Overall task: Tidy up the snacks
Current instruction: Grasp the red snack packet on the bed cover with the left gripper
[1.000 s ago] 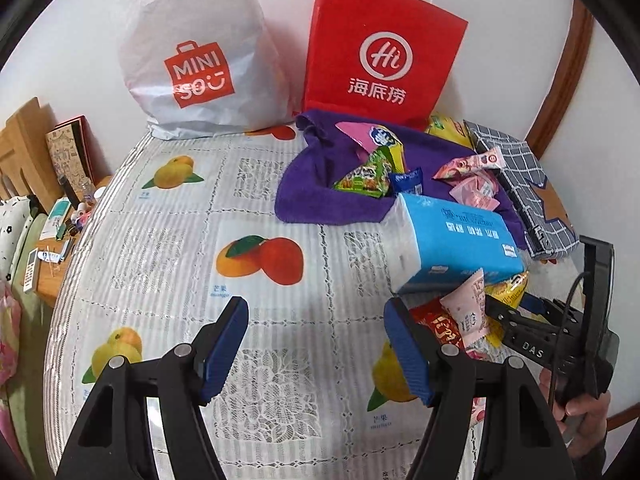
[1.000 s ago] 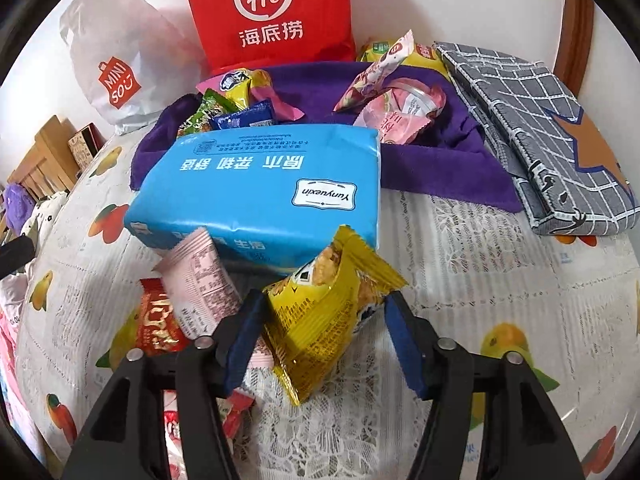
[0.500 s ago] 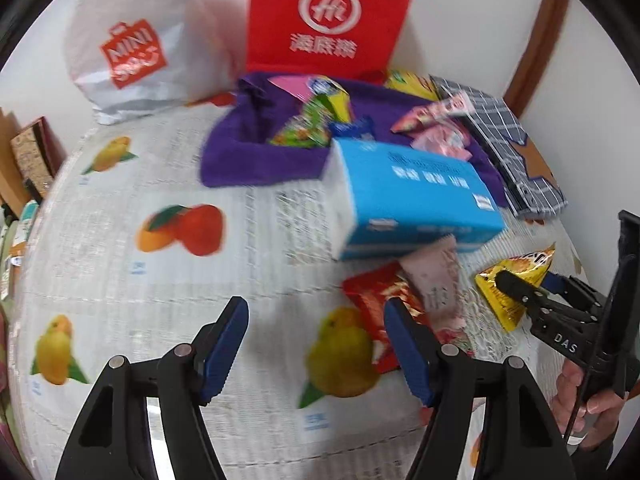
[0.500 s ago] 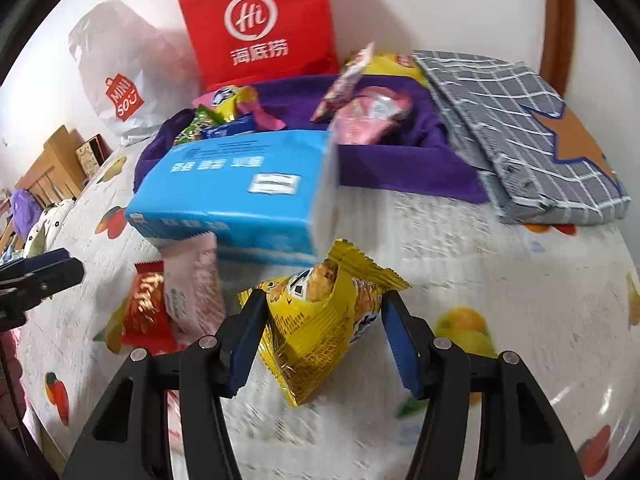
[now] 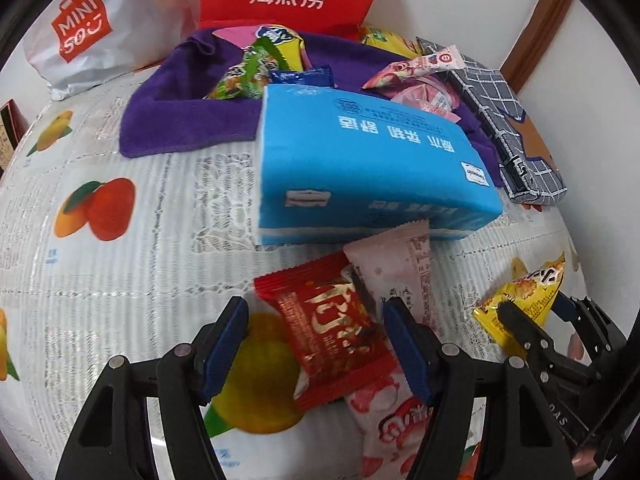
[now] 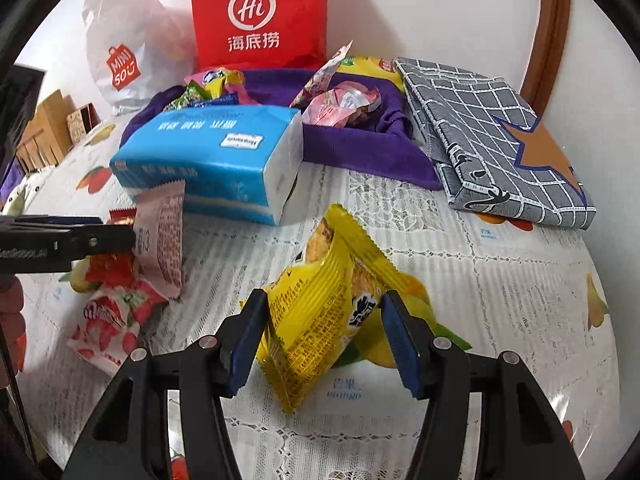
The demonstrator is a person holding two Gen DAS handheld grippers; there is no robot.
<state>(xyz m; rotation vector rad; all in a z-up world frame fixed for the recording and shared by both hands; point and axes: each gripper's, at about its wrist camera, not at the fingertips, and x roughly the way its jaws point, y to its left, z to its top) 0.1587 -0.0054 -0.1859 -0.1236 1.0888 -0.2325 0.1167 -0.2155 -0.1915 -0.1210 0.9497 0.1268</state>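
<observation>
My left gripper (image 5: 316,340) is open, its jaws either side of a red snack packet (image 5: 332,332) that lies on the table beside a pale pink packet (image 5: 396,272) and a strawberry-print packet (image 5: 384,436). My right gripper (image 6: 324,340) is shut on a yellow snack packet (image 6: 320,320) and holds it upright just over the tablecloth; it also shows in the left wrist view (image 5: 524,300). Several snacks lie on a purple towel (image 5: 184,120) behind a blue tissue pack (image 5: 360,172).
A red paper bag (image 6: 256,16) and a white Miniso bag (image 6: 120,52) stand at the back against the wall. A folded grey checked cloth (image 6: 492,132) lies at the right. The fruit-print tablecloth (image 5: 100,220) covers the table. Wooden items stand off the left edge.
My left gripper moved forward and right until the red packet lay between its open jaws. My right gripper closed on the yellow packet and drew it away from the tissue pack.
</observation>
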